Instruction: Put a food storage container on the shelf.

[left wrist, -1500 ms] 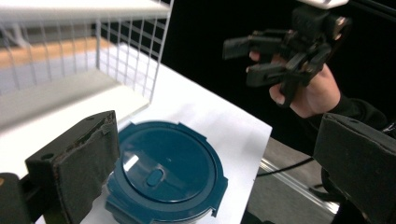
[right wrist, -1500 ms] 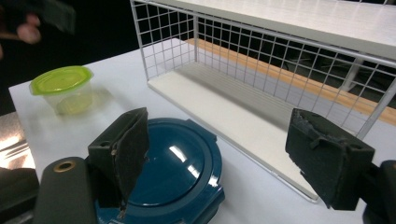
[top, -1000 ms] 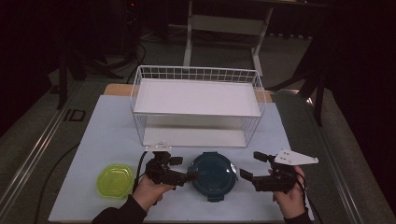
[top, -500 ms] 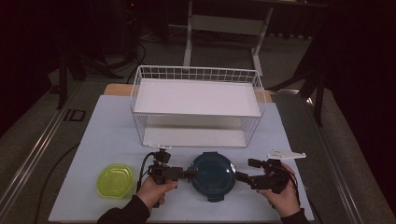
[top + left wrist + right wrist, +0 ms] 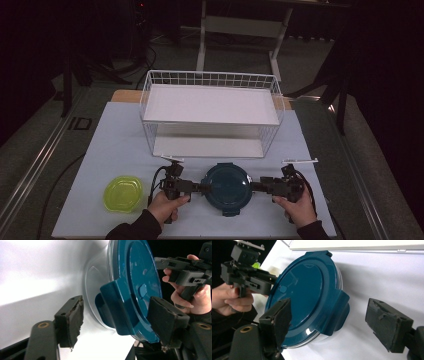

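Note:
A round clear container with a dark teal lid sits on the white table near the front edge. My left gripper reaches in level from its left. Its jaws straddle the left lid latch and have just been closing; the lower pad stands clear of the container wall. My right gripper comes in from the right. Its jaws have also just been closing around the right latch, with one pad over the lid top and the other well apart.
A white wire basket shelf stands behind the container. A yellow-green lidded tub lies at the front left. The table's front edge runs just below both hands.
Both hands have sunk toward the table and moved in on the container from either side. The jaws of both grippers have narrowed around the lid's side latches.

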Demonstrator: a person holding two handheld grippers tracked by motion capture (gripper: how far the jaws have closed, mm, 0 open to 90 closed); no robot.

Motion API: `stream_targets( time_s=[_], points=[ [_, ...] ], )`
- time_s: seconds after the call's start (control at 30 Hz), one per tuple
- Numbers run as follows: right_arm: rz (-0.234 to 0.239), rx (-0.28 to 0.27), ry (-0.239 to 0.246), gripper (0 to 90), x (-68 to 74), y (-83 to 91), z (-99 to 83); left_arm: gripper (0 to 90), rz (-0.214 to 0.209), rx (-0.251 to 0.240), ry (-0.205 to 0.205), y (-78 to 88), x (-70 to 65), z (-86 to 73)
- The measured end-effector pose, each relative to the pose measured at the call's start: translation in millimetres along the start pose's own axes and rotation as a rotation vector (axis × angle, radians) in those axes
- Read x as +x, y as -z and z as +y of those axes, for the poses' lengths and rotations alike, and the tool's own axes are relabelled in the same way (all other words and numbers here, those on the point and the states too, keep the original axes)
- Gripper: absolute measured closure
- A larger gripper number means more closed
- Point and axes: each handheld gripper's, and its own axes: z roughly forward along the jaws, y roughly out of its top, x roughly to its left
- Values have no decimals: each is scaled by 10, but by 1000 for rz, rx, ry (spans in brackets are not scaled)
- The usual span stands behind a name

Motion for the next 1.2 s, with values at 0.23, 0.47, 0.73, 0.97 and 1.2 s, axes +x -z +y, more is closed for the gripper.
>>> stream_targets(
  time_s=[0.23, 0.47, 0.73, 0.97, 1.2],
  points=[
    [9, 38, -84, 360, -58, -14, 14, 414, -22, 17, 25, -24, 12, 1],
    [43, 90, -205, 455, -162, -47, 25, 489, -28, 14, 35, -6, 23, 9],
    [98, 143, -301, 471, -260, -115, 19, 488, -40, 20, 53, -11, 36, 7],
    [139, 195, -343, 486, -275, -222, 18, 484, -71, 29, 81, -20, 77, -2],
    [129, 194, -356, 519, -238, -213, 23, 492, -77, 41, 77, -22, 79, 7]
  ],
)
